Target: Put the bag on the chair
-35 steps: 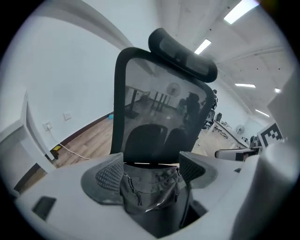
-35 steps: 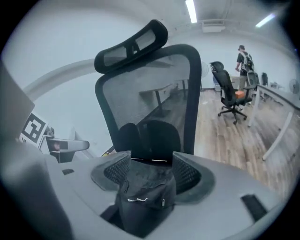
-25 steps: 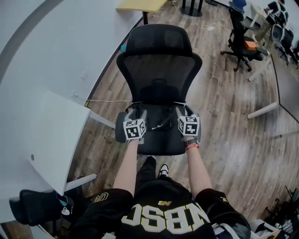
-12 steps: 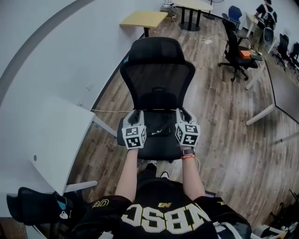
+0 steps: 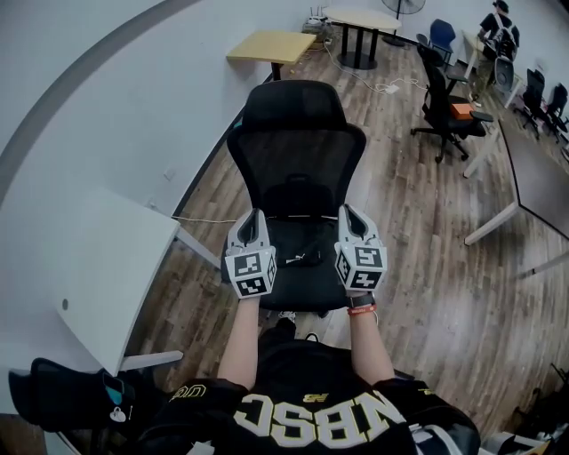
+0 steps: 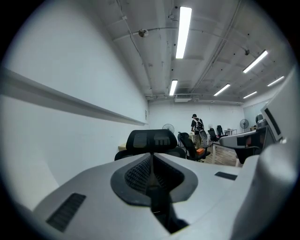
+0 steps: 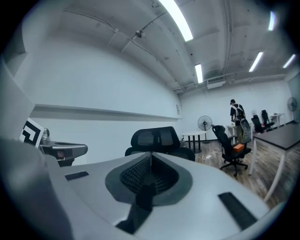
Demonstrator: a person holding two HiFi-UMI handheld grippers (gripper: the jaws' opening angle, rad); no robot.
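So, bag (image 5: pixel 302 258): a flat black item w/ small white marks, lying on the seat of the black mesh chair (image 5: pixel 298 151) at frame center. It's black on black, so its outline is hard to trace.

Both grippers hang just above the seat's front, 1 on each side of the bag, neither touching it.
- Left gripper (image 5: pixel 251 216), left of center: jaws closing to a meet, pads together in the left gripper view (image 6: pixel 151 164), nothing between them.
- Right gripper (image 5: pixel 348 213), right of center: same, jaws closing up and pads pressed together (image 7: pixel 150 163), empty.

Both gripper views look over the shut jaws at the chair's headrest (image 6: pixel 151 139) (image 7: pixel 157 137).

Outward from the chair:
- The chair stands on a wood floor (image 5: pixel 427 240).
- White table (image 5: pixel 98 267) at mid left.
- Dark bundle w/ a teal tag (image 5: pixel 53 400) under it, lower left.
- Yellow-top table (image 5: pixel 271 44) at top center.
- 2nd office chair (image 5: pixel 444 98) at upper right.
- A person (image 5: pixel 498 22) stands in the far upper right corner.
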